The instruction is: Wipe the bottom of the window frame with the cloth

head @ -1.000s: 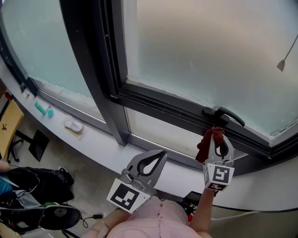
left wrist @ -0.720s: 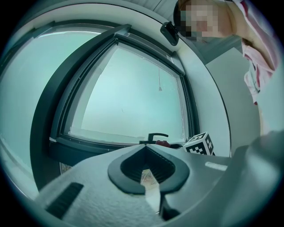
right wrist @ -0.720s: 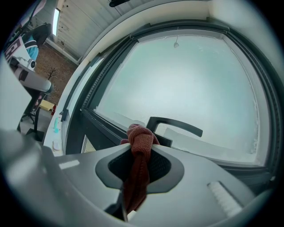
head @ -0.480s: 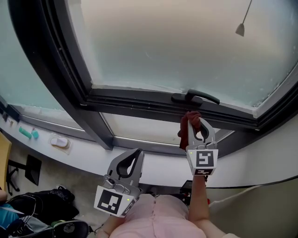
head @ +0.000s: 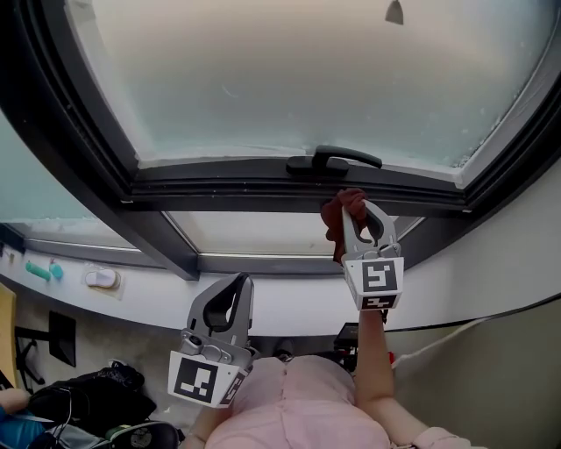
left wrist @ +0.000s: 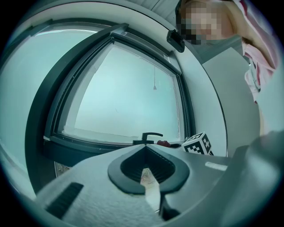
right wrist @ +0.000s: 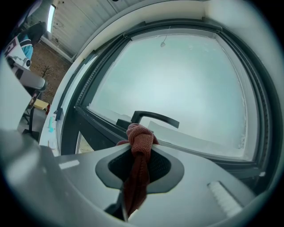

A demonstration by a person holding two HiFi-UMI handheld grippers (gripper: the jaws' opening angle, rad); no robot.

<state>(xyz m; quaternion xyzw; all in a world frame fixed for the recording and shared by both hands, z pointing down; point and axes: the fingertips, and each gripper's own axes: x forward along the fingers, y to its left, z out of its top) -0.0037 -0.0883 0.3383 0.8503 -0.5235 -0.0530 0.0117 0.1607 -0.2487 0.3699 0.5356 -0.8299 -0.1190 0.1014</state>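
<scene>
My right gripper [head: 355, 203] is shut on a dark red cloth [head: 338, 217], bunched at the fingertips and hanging down between the jaws [right wrist: 138, 146]. It is raised to the dark bottom rail of the window frame [head: 228, 193], just below the black window handle [head: 333, 160]; whether the cloth touches the rail I cannot tell. My left gripper [head: 238, 282] is held lower, near the person's body, jaws together with nothing between them [left wrist: 146, 150]. The handle [left wrist: 148, 136] and the right gripper's marker cube [left wrist: 197, 144] show beyond it.
Frosted glass [head: 298, 79] fills the sash above. A grey mullion [head: 105, 219] runs diagonally at left. The white sill [head: 280, 307] curves below, with a white item [head: 101, 279] and teal items [head: 39, 270] at far left. A pull cord end [head: 394, 12] hangs at top.
The head camera has tilted up, so the window slid left and lower in view. The right gripper with the cloth rose toward the rail under the handle. The left gripper stayed low.
</scene>
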